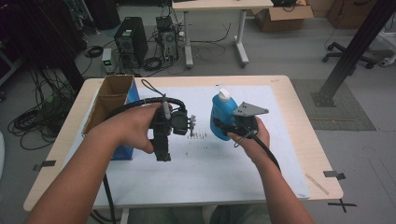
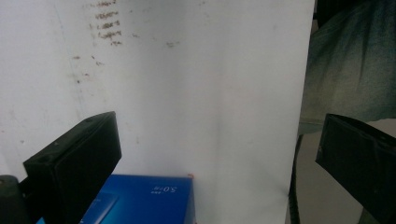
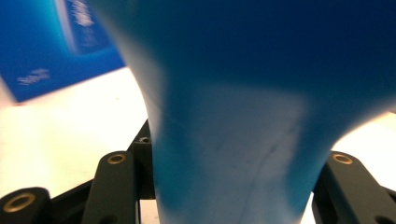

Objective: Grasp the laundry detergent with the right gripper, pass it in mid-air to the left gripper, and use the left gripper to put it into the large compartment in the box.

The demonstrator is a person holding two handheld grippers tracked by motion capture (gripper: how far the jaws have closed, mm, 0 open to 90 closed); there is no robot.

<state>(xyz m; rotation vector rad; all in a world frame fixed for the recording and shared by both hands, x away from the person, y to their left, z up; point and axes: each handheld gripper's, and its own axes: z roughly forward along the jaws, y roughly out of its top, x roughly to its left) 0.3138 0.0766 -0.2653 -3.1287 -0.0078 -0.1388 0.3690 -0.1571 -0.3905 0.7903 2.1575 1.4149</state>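
A blue bottle [image 1: 222,112] with a white cap [image 1: 224,94] stands upright on the white sheet [image 1: 210,172] right of centre. My right gripper [image 1: 227,129] is shut on the bottle's lower body; in the right gripper view the blue bottle [image 3: 243,116] sits between the two jaws at very close range. My left gripper [image 1: 162,151] hangs over the sheet's middle with its jaws toward the person, open and with nothing between them [image 2: 219,126]. An open cardboard box with blue sides [image 1: 113,100] stands at the left; its blue side [image 2: 144,198] lies just below the left jaws.
The sheet covers a wooden table [image 1: 299,121] and carries dark smudges [image 1: 197,136] between the grippers. Beyond the far edge, computer towers [image 1: 130,39] and cables lie on the floor near a second desk [image 1: 219,5]. A black post [image 1: 355,46] rises at the right.
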